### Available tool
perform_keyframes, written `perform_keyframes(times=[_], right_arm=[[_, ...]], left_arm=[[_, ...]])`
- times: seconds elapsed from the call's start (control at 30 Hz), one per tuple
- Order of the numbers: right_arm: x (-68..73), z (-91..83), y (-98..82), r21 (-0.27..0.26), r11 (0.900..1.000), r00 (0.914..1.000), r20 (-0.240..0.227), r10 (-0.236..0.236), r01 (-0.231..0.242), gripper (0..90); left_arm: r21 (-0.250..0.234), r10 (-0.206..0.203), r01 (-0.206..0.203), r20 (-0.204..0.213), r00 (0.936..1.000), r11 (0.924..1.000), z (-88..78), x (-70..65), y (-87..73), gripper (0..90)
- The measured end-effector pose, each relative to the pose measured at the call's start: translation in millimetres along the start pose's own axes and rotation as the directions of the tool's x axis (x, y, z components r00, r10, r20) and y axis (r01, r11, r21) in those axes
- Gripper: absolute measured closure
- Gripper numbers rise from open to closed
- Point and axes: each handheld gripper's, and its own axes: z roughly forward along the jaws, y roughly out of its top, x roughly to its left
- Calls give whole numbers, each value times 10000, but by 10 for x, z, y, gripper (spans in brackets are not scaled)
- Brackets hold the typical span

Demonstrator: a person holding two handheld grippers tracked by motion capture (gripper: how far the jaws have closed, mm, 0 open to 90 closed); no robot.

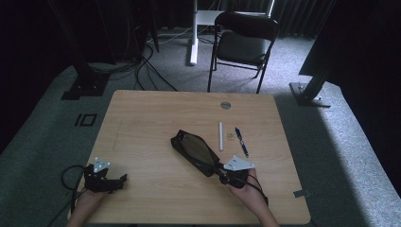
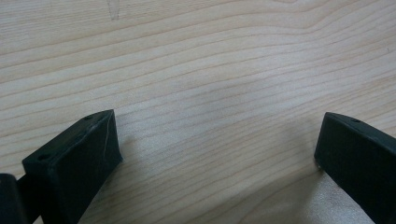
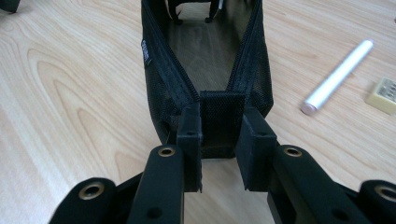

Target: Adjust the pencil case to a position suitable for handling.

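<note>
Black mesh pouch [image 3: 205, 70] lies unzipped, its end tab pinched by right gripper [image 3: 223, 158].

- The surface [image 1: 142, 142] is seen in pale wood with a wavy brown grain.
- The pouch [image 3: 205, 70] is made of black mesh, edged by a black zip, with a small white label on one side.
- Black jaws are shown on the right hand-held gripper [image 3: 218, 154], with brass-coloured rivets on its arms and a light grey plate on top.
- The left hand-held gripper [image 1: 105, 178] is black as well, and carries a grey plate.
- The stick [image 3: 337, 77] is white with a greyish end.
- The eraser [image 3: 383, 95] is cream yellow.
- The pen [image 1: 241, 141] is dark blue.
- The chair [image 1: 243, 40] is black.
- The floor [image 1: 340, 142] is covered in grey carpet.
</note>
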Motion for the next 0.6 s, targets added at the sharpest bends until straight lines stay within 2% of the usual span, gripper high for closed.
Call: perform_keyframes(times=[0.17,0.6], right_arm=[[-31,-96,-60,-48,10000,10000,11,82,-82,730],[-80,-295,-198,24,10000,10000,-46,-60,60,730]], left_arm=[[0,0,0,-1,10000,10000,0,0,0,3],[1,0,0,-1,10000,10000,0,0,0,4]])
